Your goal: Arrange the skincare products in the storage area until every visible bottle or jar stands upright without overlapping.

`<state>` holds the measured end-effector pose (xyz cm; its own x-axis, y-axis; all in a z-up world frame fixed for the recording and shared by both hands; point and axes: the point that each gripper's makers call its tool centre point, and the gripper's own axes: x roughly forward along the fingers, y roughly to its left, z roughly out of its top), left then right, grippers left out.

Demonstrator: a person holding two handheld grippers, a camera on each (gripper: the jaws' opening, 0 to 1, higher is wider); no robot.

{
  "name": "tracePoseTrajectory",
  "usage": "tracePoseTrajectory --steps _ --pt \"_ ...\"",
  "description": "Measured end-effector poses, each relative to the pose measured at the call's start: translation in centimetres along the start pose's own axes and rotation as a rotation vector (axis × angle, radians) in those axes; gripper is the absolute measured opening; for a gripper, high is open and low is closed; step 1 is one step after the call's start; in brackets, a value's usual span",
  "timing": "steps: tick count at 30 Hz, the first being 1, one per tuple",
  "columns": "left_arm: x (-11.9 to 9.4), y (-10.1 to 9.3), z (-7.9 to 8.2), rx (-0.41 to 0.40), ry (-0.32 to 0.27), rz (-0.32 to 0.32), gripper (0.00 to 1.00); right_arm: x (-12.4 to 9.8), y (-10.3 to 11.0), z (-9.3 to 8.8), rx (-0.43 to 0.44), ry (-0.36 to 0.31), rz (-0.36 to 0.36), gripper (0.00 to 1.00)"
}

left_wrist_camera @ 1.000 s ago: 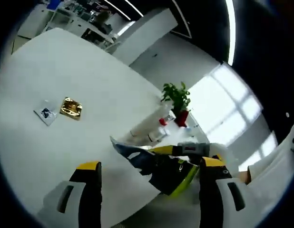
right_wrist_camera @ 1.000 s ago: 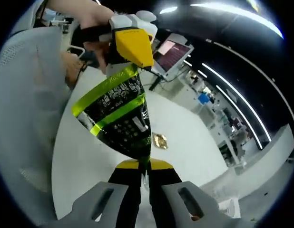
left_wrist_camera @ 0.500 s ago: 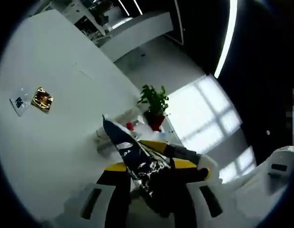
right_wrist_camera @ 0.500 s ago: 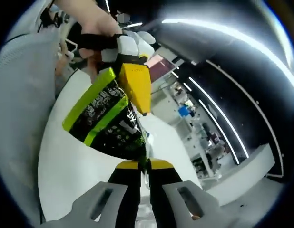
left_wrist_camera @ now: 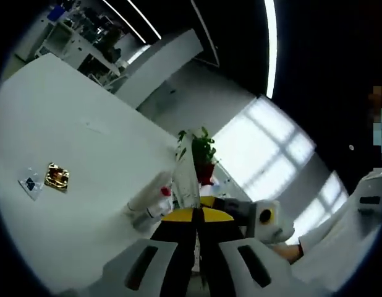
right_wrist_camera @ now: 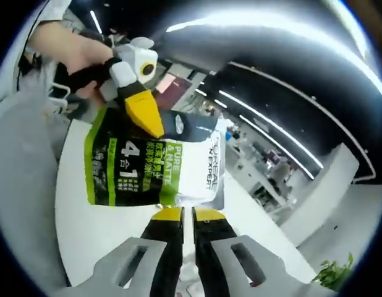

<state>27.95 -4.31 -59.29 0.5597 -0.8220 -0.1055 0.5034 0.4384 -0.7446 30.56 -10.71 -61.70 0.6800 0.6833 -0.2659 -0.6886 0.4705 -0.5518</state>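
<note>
I see the task item, a flat green, white and black skincare pouch, held in the air above the white table, clear of its surface. Both grippers hold it. In the right gripper view, the right gripper has its jaws pressed nearly together on the pouch's lower edge, and the left gripper enters from above, its yellow-tipped jaws clamped on the pouch's upper edge. In the left gripper view, the left gripper pinches the same pouch, here seen edge-on as a thin pale strip rising between its jaws.

The table is wide and mostly bare around the pouch. Its far edge runs beside a grey partition wall.

Partly hidden behind the pouch in the left gripper view lie pale tubes or bottles with a red cap on their sides on the table; I cannot tell how many. Beyond them stands a green plant in a red pot. Well apart from the pouch on the table lie a gold foil sachet and, just beside it, a small white packet. A person's hand grips the left gripper's handle.
</note>
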Motion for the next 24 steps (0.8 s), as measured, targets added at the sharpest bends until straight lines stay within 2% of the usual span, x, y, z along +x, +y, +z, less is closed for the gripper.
tracePoseTrajectory --steps 2,5,8,11,14,16,19,21,23,24 --pt "-0.1 -0.5 0.5 0.013 -0.018 -0.019 0.0 -0.2 -0.6 0.5 0.032 -0.029 -0.014 0.08" --pt "-0.1 -1.0 1.1 0.018 -0.027 -0.032 0.0 -0.4 -0.9 0.8 0.067 -0.032 -0.015 0.11" --pt "-0.2 -1.8 1.6 0.054 -0.037 -0.047 0.0 -0.7 -0.9 1.2 0.184 -0.061 0.002 0.14" --pt "-0.3 -2.5 2.0 0.087 -0.038 -0.069 0.0 -0.6 -0.9 0.9 0.25 -0.054 0.023 0.19" --pt "-0.6 -3.3 2.2 0.144 -0.036 -0.096 0.0 -1.0 -0.9 1.9 0.357 -0.099 0.048 0.25" --pt "-0.9 -4.0 2.5 0.18 -0.039 -0.119 0.0 -1.3 -0.7 2.1 0.428 -0.113 0.09 0.26" --pt "-1.6 -5.3 2.9 0.234 -0.051 -0.169 0.0 -1.8 -1.0 2.5 0.532 -0.165 0.119 0.34" --pt "-2.0 -6.2 3.0 0.248 -0.046 -0.21 0.0 -2.2 -0.8 2.7 0.55 -0.178 0.16 0.39" --pt "-2.3 -6.9 3.2 0.271 -0.053 -0.233 0.0 -2.7 -0.5 3.1 0.557 -0.189 0.201 0.39" --pt "-2.5 -7.5 3.3 0.283 -0.052 -0.253 0.0 -3.1 0.3 3.5 0.586 -0.184 0.255 0.4"
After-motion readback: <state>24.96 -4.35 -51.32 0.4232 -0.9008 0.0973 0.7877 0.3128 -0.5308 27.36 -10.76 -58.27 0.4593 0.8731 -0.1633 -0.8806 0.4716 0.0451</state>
